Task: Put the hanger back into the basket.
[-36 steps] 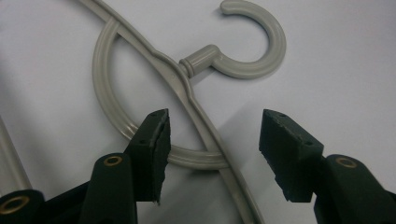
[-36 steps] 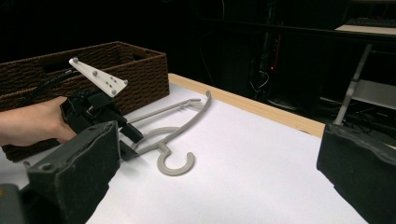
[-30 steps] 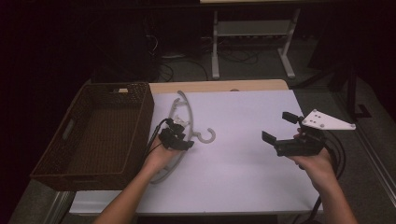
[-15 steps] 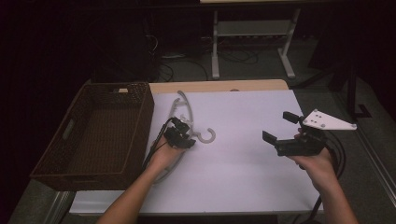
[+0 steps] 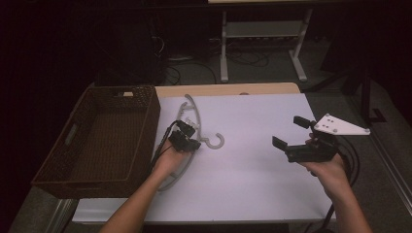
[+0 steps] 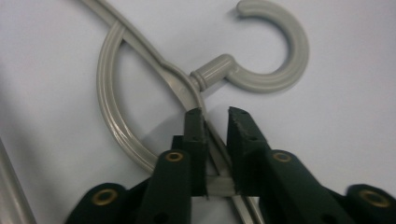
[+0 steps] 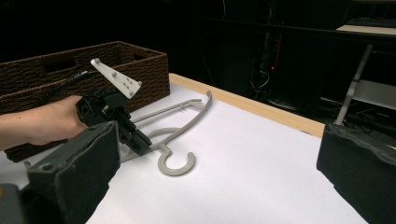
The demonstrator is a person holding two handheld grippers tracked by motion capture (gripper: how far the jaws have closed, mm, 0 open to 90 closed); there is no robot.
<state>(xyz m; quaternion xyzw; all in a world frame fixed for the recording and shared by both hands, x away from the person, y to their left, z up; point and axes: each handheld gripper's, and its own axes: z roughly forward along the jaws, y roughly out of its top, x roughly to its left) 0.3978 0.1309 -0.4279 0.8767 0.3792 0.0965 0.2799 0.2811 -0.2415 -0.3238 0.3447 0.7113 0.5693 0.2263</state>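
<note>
A grey plastic hanger (image 5: 214, 142) lies flat on the white table sheet, with its hook pointing right. My left gripper (image 5: 188, 139) reaches over the hanger just below the neck. In the left gripper view its jaws (image 6: 215, 115) have just been closing and now pinch the hanger's thin bar (image 6: 219, 184) between the pads, below the hook (image 6: 275, 79). My right gripper (image 5: 290, 131) hovers over the right side of the sheet with its jaws wide apart and nothing between them. From the right gripper view (image 7: 219, 140) I see the hanger (image 7: 177, 168) and the left gripper (image 7: 135, 135) on it.
A dark woven basket (image 5: 151, 121) stands at the left edge of the table, close beside the left hand, and I also see this basket (image 7: 140, 60) from the right gripper. A metal stand (image 5: 262, 34) is on the floor beyond the table. White sheet (image 5: 252, 170) lies between the two hands.
The left gripper's jaws have come together on the hanger's bar. Both hands have kept their places, and the right gripper stays open.
</note>
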